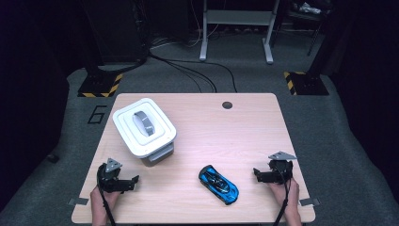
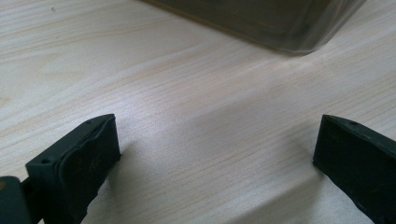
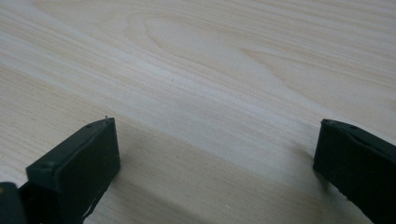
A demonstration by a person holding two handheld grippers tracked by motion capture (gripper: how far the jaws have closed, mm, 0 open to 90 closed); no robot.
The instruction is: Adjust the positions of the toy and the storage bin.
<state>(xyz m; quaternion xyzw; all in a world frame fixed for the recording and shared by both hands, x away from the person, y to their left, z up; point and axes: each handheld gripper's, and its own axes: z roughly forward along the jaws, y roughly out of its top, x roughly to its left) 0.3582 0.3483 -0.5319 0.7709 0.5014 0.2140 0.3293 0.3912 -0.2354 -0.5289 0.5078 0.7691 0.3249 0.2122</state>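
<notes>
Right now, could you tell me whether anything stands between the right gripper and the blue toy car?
Nothing visible does. The right gripper rests open on the table, and bare wood lies between it and the blue toy car. The white lidded box stands well off to the far left.

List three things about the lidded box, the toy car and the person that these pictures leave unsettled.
1. White box: contents, high view, hidden by its closed lid.
2. Same box: left claw view, cut off by the top edge and blurred.
3. Blue toy car: fine details, high view, too small.
4. Forearms: high view, cut off at the bottom edge.
</notes>
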